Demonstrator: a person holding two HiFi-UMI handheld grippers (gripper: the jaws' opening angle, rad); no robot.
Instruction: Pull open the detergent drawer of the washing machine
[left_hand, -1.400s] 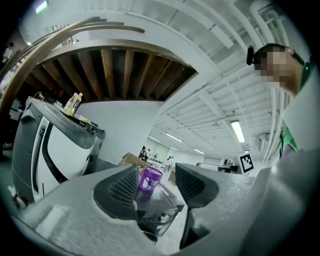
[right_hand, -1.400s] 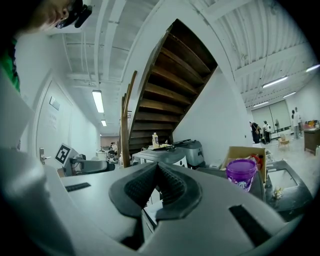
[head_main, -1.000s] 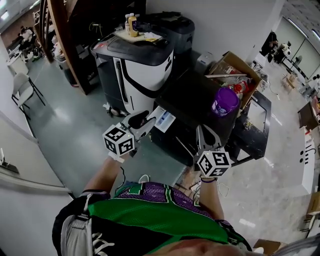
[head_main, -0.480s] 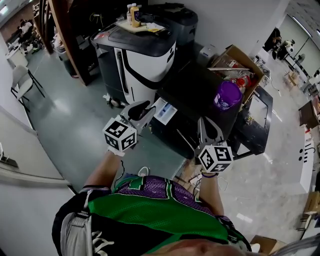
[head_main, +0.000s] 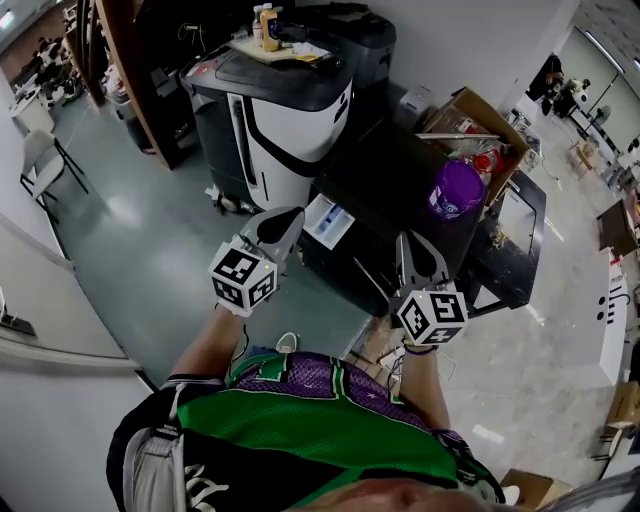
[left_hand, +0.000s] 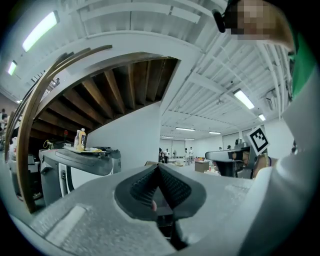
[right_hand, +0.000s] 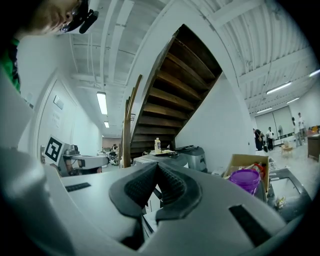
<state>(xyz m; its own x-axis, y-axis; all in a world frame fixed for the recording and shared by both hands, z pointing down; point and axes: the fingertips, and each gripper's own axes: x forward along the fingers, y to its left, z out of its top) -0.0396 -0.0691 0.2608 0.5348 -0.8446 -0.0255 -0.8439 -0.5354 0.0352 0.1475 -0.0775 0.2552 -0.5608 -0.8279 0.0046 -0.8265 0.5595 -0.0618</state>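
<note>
A dark, box-shaped machine (head_main: 385, 190) stands in front of me in the head view, with a pale panel (head_main: 325, 222) at its near left top corner. My left gripper (head_main: 290, 215) hangs level just left of that panel. Its jaws have just been closing and now meet with nothing between them (left_hand: 159, 167). Contact with the panel cannot be told. My right gripper (head_main: 410, 245) is held level at the machine's near edge, its pads together and empty (right_hand: 159, 167).
A purple jug (head_main: 452, 190) sits on the dark machine, with an open cardboard box (head_main: 470, 125) of clutter behind it. A black and white machine (head_main: 285, 110) carrying bottles (head_main: 265, 25) stands to the left, beside wooden stairs (right_hand: 175, 85). A chair (head_main: 45, 165) stands far left.
The left gripper's jaws have closed from open to shut, with nothing between them, and it has rolled slightly. The right gripper has stayed where it was.
</note>
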